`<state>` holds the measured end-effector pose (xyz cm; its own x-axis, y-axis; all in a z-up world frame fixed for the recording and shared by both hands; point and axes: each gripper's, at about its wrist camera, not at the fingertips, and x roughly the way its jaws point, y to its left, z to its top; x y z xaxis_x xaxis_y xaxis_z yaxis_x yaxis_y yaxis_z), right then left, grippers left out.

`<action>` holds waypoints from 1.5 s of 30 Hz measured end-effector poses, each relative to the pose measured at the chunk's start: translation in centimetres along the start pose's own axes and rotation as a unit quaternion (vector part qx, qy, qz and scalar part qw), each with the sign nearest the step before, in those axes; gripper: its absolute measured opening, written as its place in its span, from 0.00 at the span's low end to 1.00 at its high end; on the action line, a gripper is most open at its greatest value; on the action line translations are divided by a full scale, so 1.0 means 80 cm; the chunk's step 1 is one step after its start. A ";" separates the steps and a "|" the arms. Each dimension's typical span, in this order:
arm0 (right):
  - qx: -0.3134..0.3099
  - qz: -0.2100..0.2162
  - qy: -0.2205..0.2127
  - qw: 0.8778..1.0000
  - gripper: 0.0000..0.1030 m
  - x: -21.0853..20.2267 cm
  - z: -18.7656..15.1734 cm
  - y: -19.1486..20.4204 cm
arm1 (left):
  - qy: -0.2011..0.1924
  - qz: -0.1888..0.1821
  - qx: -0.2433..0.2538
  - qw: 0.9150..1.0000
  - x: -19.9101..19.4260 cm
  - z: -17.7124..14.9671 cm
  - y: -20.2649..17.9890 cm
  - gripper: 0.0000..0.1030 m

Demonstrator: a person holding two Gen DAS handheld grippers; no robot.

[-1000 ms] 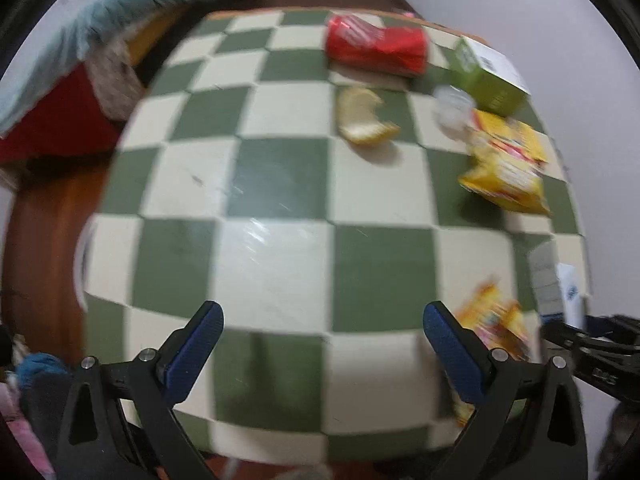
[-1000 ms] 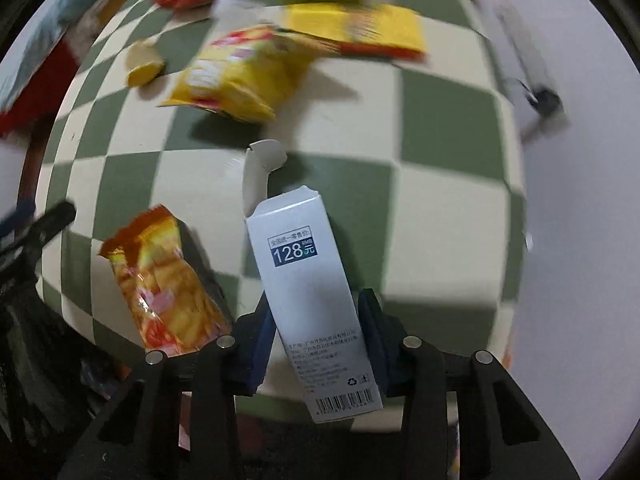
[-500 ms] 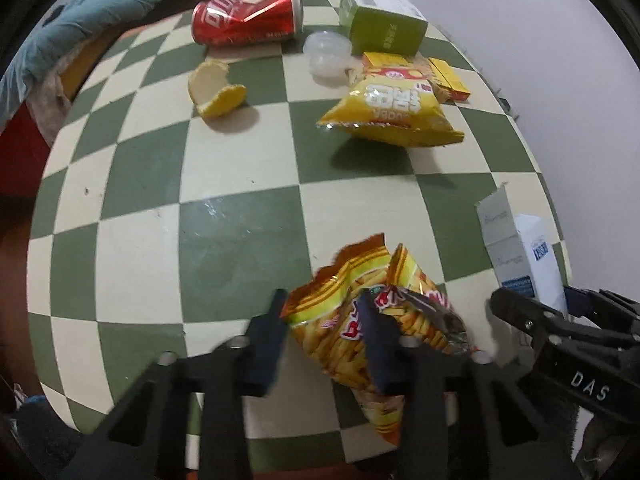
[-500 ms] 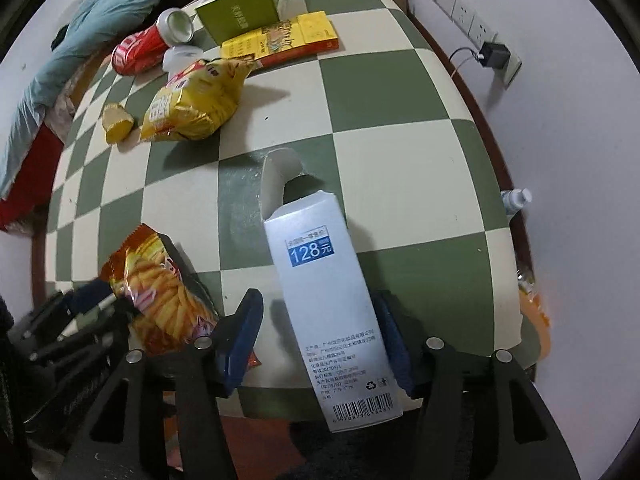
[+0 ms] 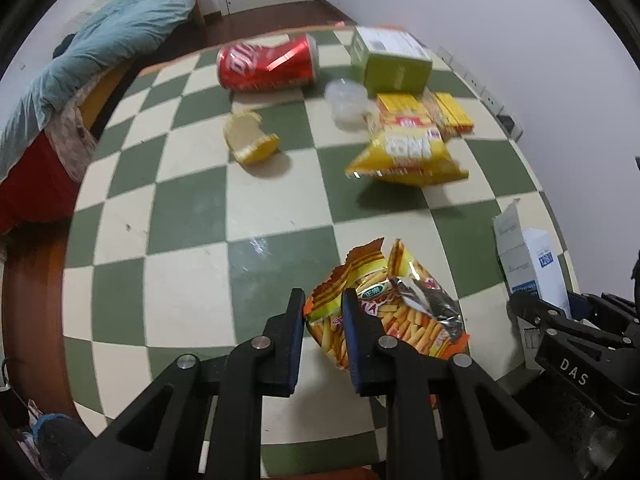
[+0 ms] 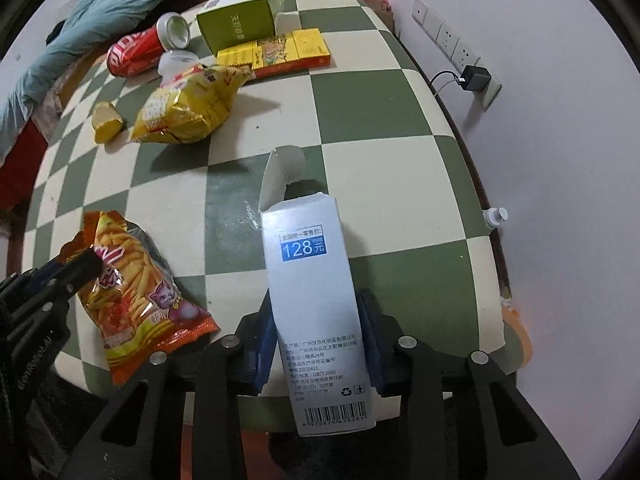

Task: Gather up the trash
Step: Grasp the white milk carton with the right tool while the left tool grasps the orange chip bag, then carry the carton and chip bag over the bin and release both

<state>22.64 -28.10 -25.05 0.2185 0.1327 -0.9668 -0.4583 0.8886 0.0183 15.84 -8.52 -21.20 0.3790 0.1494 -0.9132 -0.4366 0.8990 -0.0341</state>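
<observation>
My left gripper (image 5: 322, 300) is shut on the edge of an orange snack bag (image 5: 404, 312) at the near edge of the green-and-cream checked table (image 5: 188, 292); the bag also shows in the right wrist view (image 6: 136, 292). My right gripper (image 6: 316, 308) is shut on an open white and blue carton (image 6: 316, 300), which also shows at the right of the left wrist view (image 5: 528, 264). Farther back lie a yellow chip bag (image 5: 404, 152), a red can (image 5: 268, 64), a bread piece (image 5: 250, 140), a clear plastic cup (image 5: 346, 98), a flat yellow box (image 5: 424, 114) and a green box (image 5: 390, 64).
A bed with a blue duvet (image 5: 112, 36) stands left of the table. The white wall (image 6: 560, 120) with sockets and a plugged charger (image 6: 474, 78) runs along the right. A small bottle (image 6: 494, 216) sits off the table's right edge.
My left gripper swung to the orange snack bag and shut on it. My right gripper kept its hold on the carton and pulled back toward the near table edge.
</observation>
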 end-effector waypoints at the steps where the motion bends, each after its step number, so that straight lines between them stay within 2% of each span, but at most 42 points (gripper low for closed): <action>1: 0.001 0.001 -0.005 1.000 0.38 -0.004 -0.001 0.000 | -0.005 0.003 0.000 1.000 -0.005 0.002 0.004 0.14; 5: 0.006 0.015 -0.025 1.000 0.38 -0.022 0.008 0.000 | -0.028 0.009 -0.006 1.000 -0.030 0.015 0.028 0.07; 10: 0.006 0.043 -0.056 0.997 0.37 -0.059 0.019 0.018 | -0.068 0.016 -0.018 0.997 -0.072 0.038 0.062 0.06; 15: -0.008 0.076 -0.089 0.993 0.37 -0.101 0.039 0.057 | -0.108 0.024 -0.038 0.993 -0.119 0.058 0.105 0.06; 21: -0.045 0.119 -0.121 0.984 0.37 -0.150 0.059 0.128 | -0.153 0.048 -0.071 0.984 -0.181 0.066 0.178 0.06; 27: -0.089 0.171 -0.129 0.973 0.37 -0.177 0.075 0.226 | -0.169 0.079 -0.117 0.975 -0.220 0.048 0.276 0.06; 32: -0.133 0.209 -0.111 0.962 0.37 -0.170 0.074 0.328 | -0.156 0.116 -0.165 0.967 -0.221 0.016 0.363 0.06; 37: -0.174 0.241 -0.062 0.953 0.37 -0.129 0.069 0.445 | -0.107 0.133 -0.227 0.959 -0.179 -0.026 0.460 0.06; 41: -0.206 0.242 -0.018 0.948 0.37 -0.075 0.058 0.533 | -0.064 0.122 -0.273 0.952 -0.132 -0.057 0.520 0.06; 45: -0.236 0.217 0.026 0.947 0.37 -0.016 0.047 0.601 | -0.017 0.102 -0.314 0.944 -0.084 -0.091 0.559 0.07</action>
<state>3.54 16.13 -21.99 -0.1154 0.4077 -0.9058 -0.8322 0.4581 0.3122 -12.13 27.72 -19.57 0.2562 0.3166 -0.9133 -0.8965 0.4311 -0.1020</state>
